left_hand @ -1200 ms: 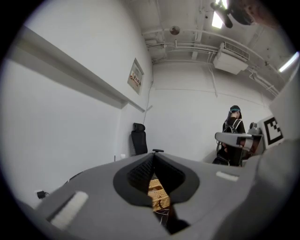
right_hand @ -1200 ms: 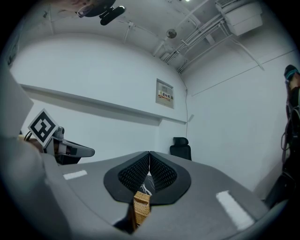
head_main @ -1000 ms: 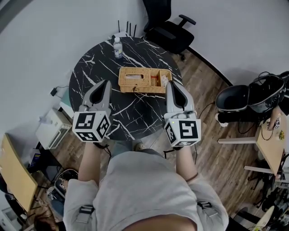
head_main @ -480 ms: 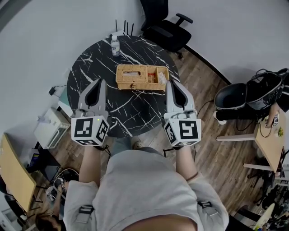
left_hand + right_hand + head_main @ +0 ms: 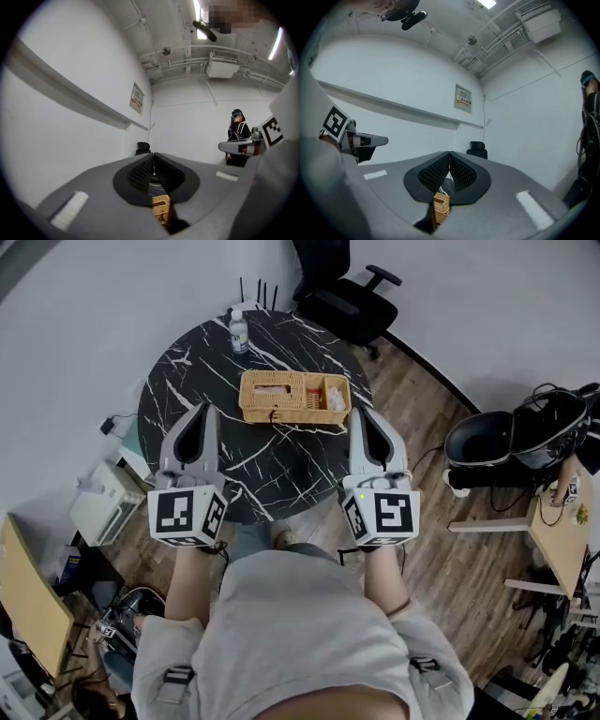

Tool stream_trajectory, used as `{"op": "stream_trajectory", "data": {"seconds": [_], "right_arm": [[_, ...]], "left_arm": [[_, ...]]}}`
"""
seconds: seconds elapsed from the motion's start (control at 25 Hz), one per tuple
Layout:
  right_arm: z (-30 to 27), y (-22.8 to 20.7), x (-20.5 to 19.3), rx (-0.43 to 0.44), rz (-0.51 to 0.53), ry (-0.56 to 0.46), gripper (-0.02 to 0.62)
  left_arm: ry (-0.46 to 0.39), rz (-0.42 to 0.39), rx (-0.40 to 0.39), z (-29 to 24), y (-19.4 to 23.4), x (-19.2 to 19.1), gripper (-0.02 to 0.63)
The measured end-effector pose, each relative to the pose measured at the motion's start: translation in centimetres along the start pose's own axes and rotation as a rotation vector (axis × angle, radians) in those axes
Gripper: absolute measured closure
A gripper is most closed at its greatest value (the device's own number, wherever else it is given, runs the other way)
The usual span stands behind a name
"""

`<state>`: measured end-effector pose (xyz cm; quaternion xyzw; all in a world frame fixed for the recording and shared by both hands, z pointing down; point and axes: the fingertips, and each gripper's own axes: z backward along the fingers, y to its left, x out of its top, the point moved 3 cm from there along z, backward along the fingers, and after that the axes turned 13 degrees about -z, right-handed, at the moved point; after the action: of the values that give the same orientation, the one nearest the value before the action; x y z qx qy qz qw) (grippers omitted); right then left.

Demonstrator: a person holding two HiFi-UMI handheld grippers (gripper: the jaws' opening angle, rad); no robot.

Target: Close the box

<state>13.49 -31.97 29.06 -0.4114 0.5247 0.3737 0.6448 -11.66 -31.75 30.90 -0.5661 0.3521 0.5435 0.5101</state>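
A woven wicker box [image 5: 293, 397] lies past the middle of the round black marble table [image 5: 187, 381]; its top shows open compartments with small items inside. Both grippers hover over the table's near edge, level and pointing toward the box, well short of it. My left gripper [image 5: 200, 412] is at the left, its jaws shut with nothing between them. My right gripper [image 5: 360, 414] is at the right, also shut and holding nothing. In the left gripper view the box [image 5: 161, 209] peeks out under the left gripper [image 5: 153, 154]. In the right gripper view the box [image 5: 440, 206] shows below the right gripper [image 5: 449, 153].
A clear water bottle [image 5: 239, 334] stands at the table's far edge. A black office chair [image 5: 345, 296] is behind the table. A white unit [image 5: 106, 504] sits on the floor at the left, dark rounded gear [image 5: 520, 437] at the right. A person [image 5: 238, 137] stands by the far wall.
My left gripper has risen slightly and straightened, so it now lies parallel to the right one. The right gripper has stayed put. Both remain shut.
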Motion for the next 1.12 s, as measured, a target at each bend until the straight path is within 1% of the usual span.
{"op": "stream_trajectory", "data": {"seconds": [0.28,1.12], "right_arm": [[0.2,-0.1,0.1,-0.001,0.016,0.003,0.591],[0.1,-1.5,-0.4,-0.007,0.000,0.001,0.591]], "left_arm": [[0.006,-0.010,-0.007,-0.2,-0.7,-0.2,0.548],[0.008,-0.035,-0.026,-1.3,-1.8,0.0,0.548]]}}
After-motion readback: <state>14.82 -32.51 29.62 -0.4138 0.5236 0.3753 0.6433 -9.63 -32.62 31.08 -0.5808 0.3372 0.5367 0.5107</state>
